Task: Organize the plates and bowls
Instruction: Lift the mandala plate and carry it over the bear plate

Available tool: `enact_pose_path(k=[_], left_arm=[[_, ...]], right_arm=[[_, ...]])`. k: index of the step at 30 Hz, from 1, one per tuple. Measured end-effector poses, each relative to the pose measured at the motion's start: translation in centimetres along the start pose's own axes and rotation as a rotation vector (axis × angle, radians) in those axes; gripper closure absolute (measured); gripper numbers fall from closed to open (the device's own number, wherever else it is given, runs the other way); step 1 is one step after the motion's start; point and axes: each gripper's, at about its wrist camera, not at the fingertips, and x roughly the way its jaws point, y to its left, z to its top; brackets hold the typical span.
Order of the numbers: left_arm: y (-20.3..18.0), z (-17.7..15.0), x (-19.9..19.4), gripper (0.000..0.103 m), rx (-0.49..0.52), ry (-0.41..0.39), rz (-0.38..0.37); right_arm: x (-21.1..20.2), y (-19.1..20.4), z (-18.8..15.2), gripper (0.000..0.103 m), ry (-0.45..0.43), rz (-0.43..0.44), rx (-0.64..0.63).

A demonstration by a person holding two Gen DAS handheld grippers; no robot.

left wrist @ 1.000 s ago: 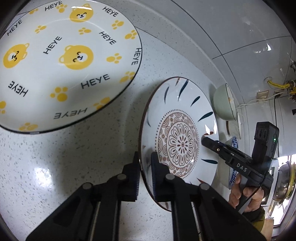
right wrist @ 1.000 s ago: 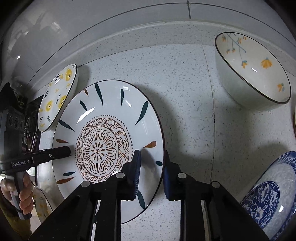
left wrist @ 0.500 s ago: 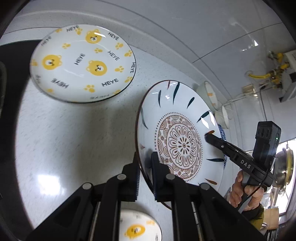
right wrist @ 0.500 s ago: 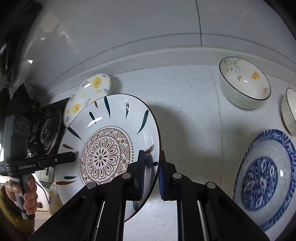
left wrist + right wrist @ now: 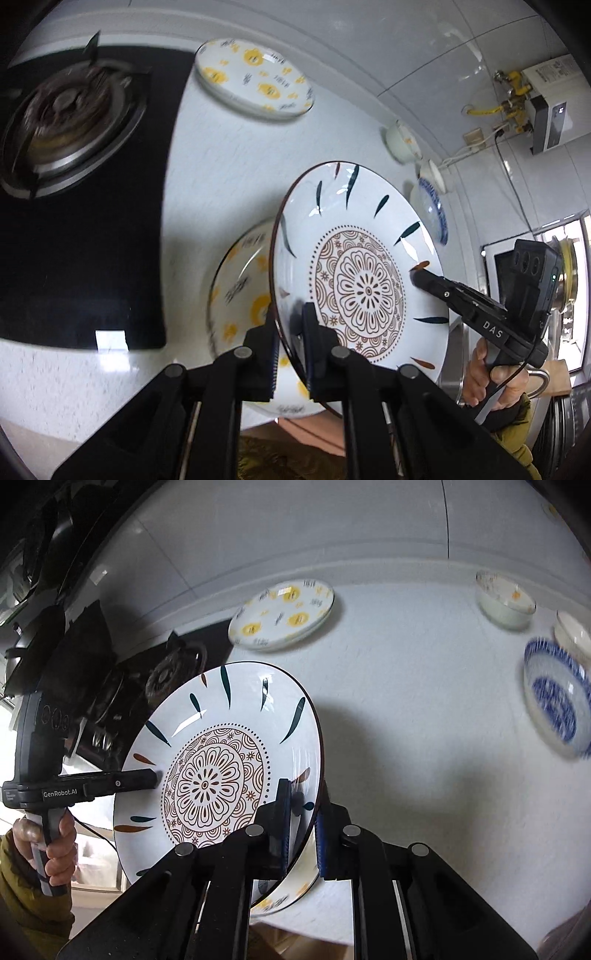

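A white plate with a brown mandala centre and dark leaf strokes [image 5: 362,280] hangs tilted in the air, held at opposite edges by both grippers. My left gripper [image 5: 291,332] is shut on its near-left rim. My right gripper [image 5: 303,823] is shut on the opposite rim, and its fingers also show on the plate's right side in the left wrist view. Beneath the held plate lies a yellow bear-print plate [image 5: 236,295], partly hidden by it. A second bear-print plate [image 5: 255,79] rests farther back near the wall.
A black gas stove with a burner [image 5: 66,110] sits left of the plates. On the right of the counter stand a blue-patterned bowl [image 5: 554,701], a pale flower bowl [image 5: 504,602] and a smaller bowl [image 5: 574,631]. The counter's front edge [image 5: 74,417] lies just below the plates.
Both grippers raised the mandala plate off the counter and carried it toward the stove. The far bear plate receded and a second bear plate came into view beneath.
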Motion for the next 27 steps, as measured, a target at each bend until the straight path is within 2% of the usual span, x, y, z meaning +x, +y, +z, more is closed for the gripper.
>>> enact_pose_path(k=[4,7,20,27], left_arm=[[2.2,-2.5,1.5,0.093,-0.006,0.038,0.026],[2.9,-2.9,2.5,0.093,0.002,0.05,0.035],[2.8,-1.9,4.3,0.092,0.031,0.055,0.06],[2.8,-1.4,4.5,0.091,-0.001,0.083,0.082]], right_arm=[[2.7,-0.2,-2.7,0.092,0.037,0.003,0.06],[3.5,-0.3,-3.9,0.092,0.04,-0.008,0.086],[4.0,-1.0,-4.3,0.092,0.039,-0.022,0.131],[3.6,-1.2,-4.1,0.093,0.043,-0.025,0.137]])
